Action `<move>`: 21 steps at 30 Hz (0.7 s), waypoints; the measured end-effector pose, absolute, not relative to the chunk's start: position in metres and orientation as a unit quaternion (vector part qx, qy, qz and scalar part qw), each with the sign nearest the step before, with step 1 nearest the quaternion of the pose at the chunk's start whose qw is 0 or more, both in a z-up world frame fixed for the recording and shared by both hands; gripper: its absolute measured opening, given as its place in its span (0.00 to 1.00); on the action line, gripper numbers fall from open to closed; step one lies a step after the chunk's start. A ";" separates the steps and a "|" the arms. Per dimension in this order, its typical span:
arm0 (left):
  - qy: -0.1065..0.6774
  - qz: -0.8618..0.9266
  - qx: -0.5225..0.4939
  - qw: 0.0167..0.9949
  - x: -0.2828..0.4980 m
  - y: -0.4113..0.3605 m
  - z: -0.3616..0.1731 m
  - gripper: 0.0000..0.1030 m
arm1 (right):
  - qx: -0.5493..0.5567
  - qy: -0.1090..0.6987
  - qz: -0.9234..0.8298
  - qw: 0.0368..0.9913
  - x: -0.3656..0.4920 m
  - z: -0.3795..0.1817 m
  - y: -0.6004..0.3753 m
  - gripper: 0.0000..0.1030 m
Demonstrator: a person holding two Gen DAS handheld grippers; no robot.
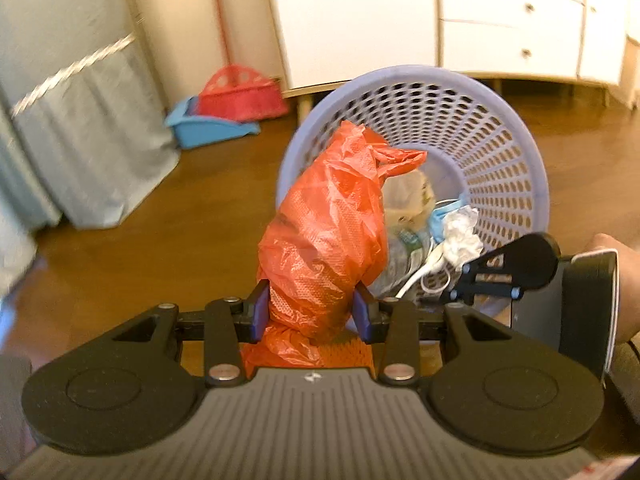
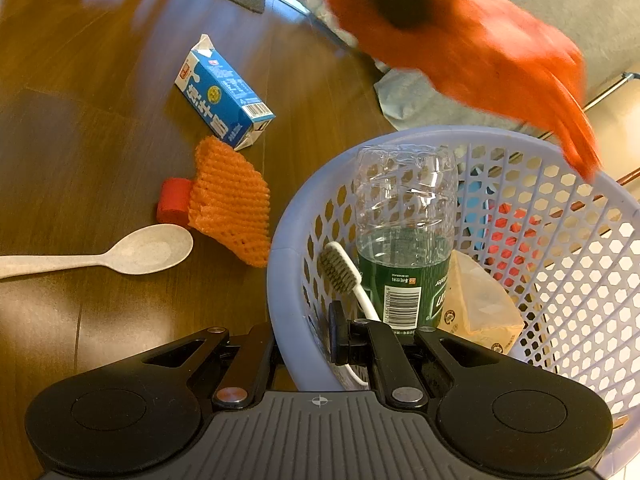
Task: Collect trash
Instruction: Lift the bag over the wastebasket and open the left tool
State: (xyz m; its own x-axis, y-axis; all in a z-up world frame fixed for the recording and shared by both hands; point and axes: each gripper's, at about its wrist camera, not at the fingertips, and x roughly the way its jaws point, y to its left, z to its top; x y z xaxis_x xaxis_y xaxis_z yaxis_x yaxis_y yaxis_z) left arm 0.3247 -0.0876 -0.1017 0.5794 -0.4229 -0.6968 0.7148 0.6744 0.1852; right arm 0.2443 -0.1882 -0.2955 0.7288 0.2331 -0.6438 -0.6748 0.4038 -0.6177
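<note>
Left gripper (image 1: 310, 314): fingers clamped on the crumpled orange plastic bag (image 1: 328, 220), one blue pad pressed to each side of its lower part; the bag rises past the fingers toward the basket
Right gripper (image 2: 304, 340): fingers closed on the near wall of the lavender basket (image 2: 280, 248), one finger (image 2: 338, 332) inside and the other outside; the basket is tipped toward the left gripper
Hand (image 1: 624, 280): seen at the right edge of the left view, wrapped round the right gripper's handle
Basket contents: a clear plastic bottle (image 2: 404, 240) with a green label, a white toothbrush (image 2: 344, 276) just left of it, and a tan paper wrapper (image 2: 476, 304) just right of it; the left view also shows a crumpled white tissue (image 1: 462, 232) and a blue face mask (image 1: 438, 220) beside the bottle
Orange bag from the right view: blurred, above the basket's far rim, its tip over the rim
Floor, left of the basket: a beige spoon (image 2: 120, 256) nearest, then an orange foam net (image 2: 230, 200) touching the basket wall with a red piece (image 2: 172, 202) on its left, then a blue milk carton (image 2: 224, 96) lying on its side just beyond the net
Farther off: grey-blue fabric (image 1: 92, 140) hanging to the floor on the left, a red basket (image 1: 244, 92) on a blue dustpan (image 1: 208, 126) by the wall, and a white drawer cabinet (image 1: 480, 20) behind the basket
</note>
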 end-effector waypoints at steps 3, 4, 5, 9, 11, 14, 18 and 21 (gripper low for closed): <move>0.283 -0.340 0.297 0.846 0.325 -0.118 -0.102 0.36 | -0.464 0.237 0.282 0.805 0.245 -0.295 -0.189 0.04; 0.272 -0.344 0.320 0.840 0.325 -0.129 -0.103 0.36 | -0.464 0.237 0.282 0.806 0.245 -0.295 -0.189 0.04; 0.262 -0.349 0.337 0.834 0.325 -0.137 -0.104 0.37 | -0.463 0.236 0.282 0.806 0.244 -0.295 -0.189 0.04; 0.220 -0.383 0.344 0.828 0.326 -0.168 -0.104 0.62 | -0.461 0.237 0.282 0.808 0.245 -0.294 -0.189 0.04; 0.211 -0.389 0.324 0.836 0.329 -0.174 -0.101 0.69 | -0.458 0.237 0.281 0.809 0.245 -0.293 -0.190 0.04; 0.220 -0.383 0.281 0.852 0.334 -0.169 -0.096 0.69 | -0.456 0.237 0.281 0.811 0.245 -0.292 -0.191 0.04; 0.236 -0.364 0.239 0.869 0.338 -0.145 -0.093 0.69 | -0.454 0.238 0.281 0.811 0.245 -0.291 -0.192 0.04; 0.257 -0.346 0.200 0.880 0.338 -0.117 -0.094 0.69 | -0.451 0.239 0.279 0.813 0.246 -0.290 -0.192 0.04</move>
State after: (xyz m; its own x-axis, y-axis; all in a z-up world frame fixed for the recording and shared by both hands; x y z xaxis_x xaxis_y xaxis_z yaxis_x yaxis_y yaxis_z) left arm 0.3376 -0.1166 -0.0939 0.6289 -0.5057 -0.5906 0.7116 0.6804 0.1751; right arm 0.2461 -0.1917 -0.2899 0.7295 0.2387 -0.6409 -0.6700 0.4378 -0.5995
